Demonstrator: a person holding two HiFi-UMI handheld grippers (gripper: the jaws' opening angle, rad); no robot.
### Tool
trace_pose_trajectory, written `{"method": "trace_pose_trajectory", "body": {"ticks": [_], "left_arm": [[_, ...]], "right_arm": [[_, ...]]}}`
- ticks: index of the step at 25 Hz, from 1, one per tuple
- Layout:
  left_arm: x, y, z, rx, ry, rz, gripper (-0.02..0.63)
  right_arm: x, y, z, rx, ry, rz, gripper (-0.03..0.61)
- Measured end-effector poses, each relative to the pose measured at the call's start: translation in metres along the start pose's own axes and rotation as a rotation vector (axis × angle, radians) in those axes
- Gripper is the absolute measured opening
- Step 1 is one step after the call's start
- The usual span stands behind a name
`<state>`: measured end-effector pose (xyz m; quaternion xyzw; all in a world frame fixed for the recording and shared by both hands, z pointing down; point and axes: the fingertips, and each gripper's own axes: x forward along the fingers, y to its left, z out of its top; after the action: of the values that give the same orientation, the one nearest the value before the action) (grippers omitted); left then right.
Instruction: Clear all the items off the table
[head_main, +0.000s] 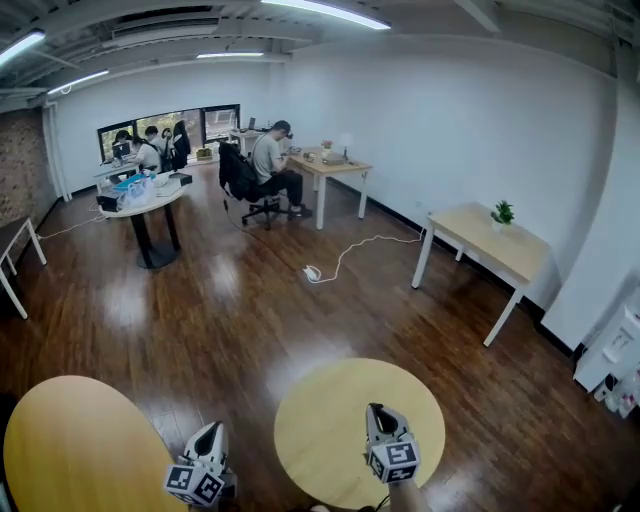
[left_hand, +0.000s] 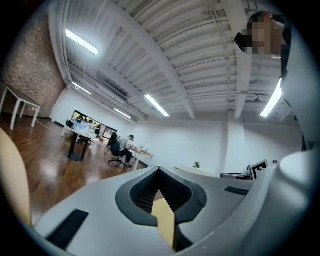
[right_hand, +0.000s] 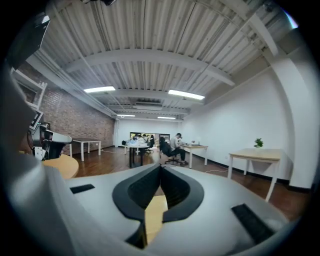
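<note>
Pressed together, the left hand-held gripper (head_main: 210, 432) hung off the table's (head_main: 320, 420) left edge. The right hand-held gripper (head_main: 376, 412), equally closed, hung above its near edge.

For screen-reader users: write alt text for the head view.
The left hand-held gripper and right hand-held gripper, both shut and empty, hang by two bare round tables on a wood floor. Beyond, people sit at desks; a plant tops a side table.

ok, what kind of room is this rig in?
Probably an open-plan office or lab: people working at desks at the far end, a wood floor, strip lights on the ceiling.
</note>
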<state>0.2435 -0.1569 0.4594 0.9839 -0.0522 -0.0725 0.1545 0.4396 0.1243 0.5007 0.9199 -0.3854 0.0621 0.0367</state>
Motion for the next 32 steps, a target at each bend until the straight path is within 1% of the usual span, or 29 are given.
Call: {"method": "trace_pose_trajectory", "body": {"ticks": [4,7,10,12,15,17,20,22,26,32], "left_arm": [[-0.079,0.045,0.015,0.013,-0.065,0.231,0.0],[-0.17,0.069,0.038,0.04,-0.105,0.405,0.0],[-0.256,0.068,0.056,0.07,-0.147,0.596,0.0],[-0.287,0.058,0.063,0.087,-0.176,0.684,0.0],[-0.315,0.048,0.07,0.107,-0.224,0.761,0.0],[-0.335,0.049,0.076,0.108,-0.254,0.788,0.0],[-0.366,0.054,0.085,0.121,-0.282,0.815,0.0],[-0.392,0.061,0.097,0.146,-0.3,0.842,0.0],[-0.452,0.076,0.121,0.169,-0.362,0.914,0.0],[-0.53,0.072,0.149,0.254,-0.424,1.028,0.0]], "right_arm": [[0.039,0.068,0.001,-0.034,0.013,0.208,0.005],[0.044,0.143,0.008,-0.037,-0.008,0.353,0.005],[0.046,0.214,0.012,-0.044,-0.009,0.53,0.005],[0.047,0.244,0.015,-0.05,-0.009,0.628,0.005],[0.043,0.28,0.025,-0.086,-0.023,0.733,0.005],[0.041,0.303,0.03,-0.119,-0.031,0.765,0.005],[0.04,0.342,0.039,-0.1,-0.029,0.795,0.005],[0.032,0.375,0.045,-0.115,-0.041,0.839,0.005],[0.013,0.442,0.057,-0.158,-0.064,0.918,0.005],[-0.011,0.548,0.061,-0.207,-0.072,1.073,0.005]]}}
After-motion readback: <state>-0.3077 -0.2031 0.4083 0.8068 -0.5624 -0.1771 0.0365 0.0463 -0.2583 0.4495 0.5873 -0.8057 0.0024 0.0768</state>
